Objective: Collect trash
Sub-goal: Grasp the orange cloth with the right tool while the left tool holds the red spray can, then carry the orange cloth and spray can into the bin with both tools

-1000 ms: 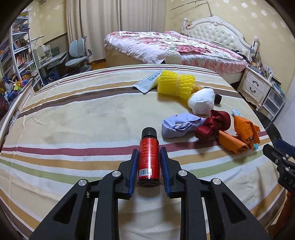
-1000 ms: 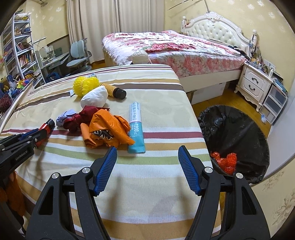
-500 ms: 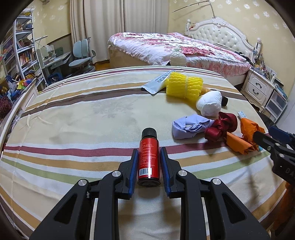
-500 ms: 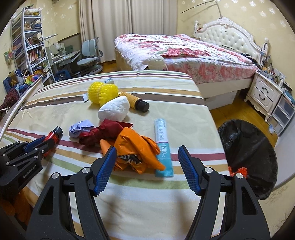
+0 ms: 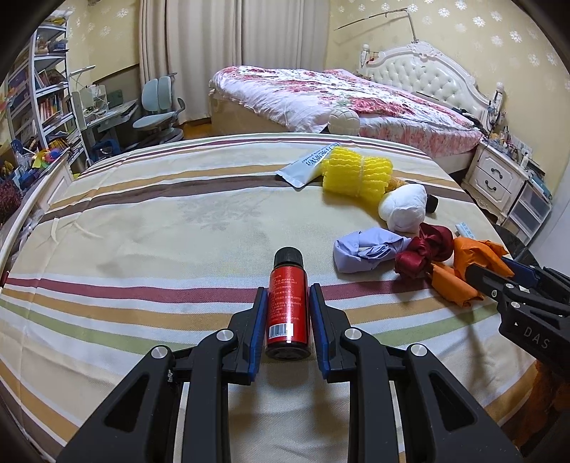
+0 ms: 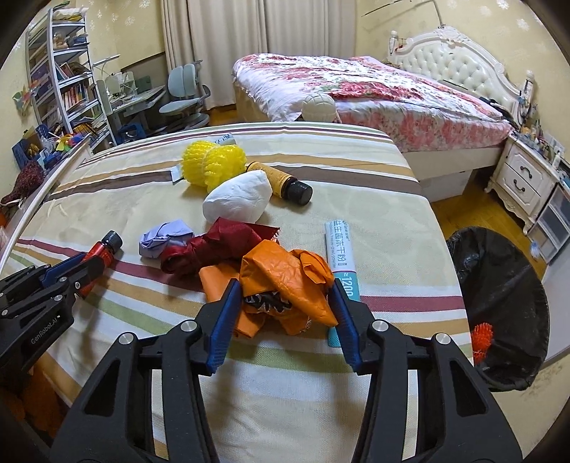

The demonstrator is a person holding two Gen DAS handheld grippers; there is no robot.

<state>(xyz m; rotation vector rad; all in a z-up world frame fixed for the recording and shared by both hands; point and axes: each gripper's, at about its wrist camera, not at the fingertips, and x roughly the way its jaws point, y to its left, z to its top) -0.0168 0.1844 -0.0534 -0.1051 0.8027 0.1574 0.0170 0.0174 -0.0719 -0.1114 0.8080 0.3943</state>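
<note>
Inside black bin (image 6: 498, 285): orange trash (image 6: 481, 336)

Pale yellow wallpaper (image 5: 473, 28) with white floral motifs lines the room, and cream curtains (image 5: 221, 53) hang at twelve o'clock. A bed (image 6: 374, 92) with a white tufted headboard (image 5: 424, 74) and floral cover stands at one o'clock, a white nightstand (image 6: 527, 178) at three. A bookshelf (image 6: 67, 82), desk (image 5: 110, 114) and grey chair (image 5: 160, 103) fill ten o'clock. The floor (image 6: 459, 213) is wooden.
</note>
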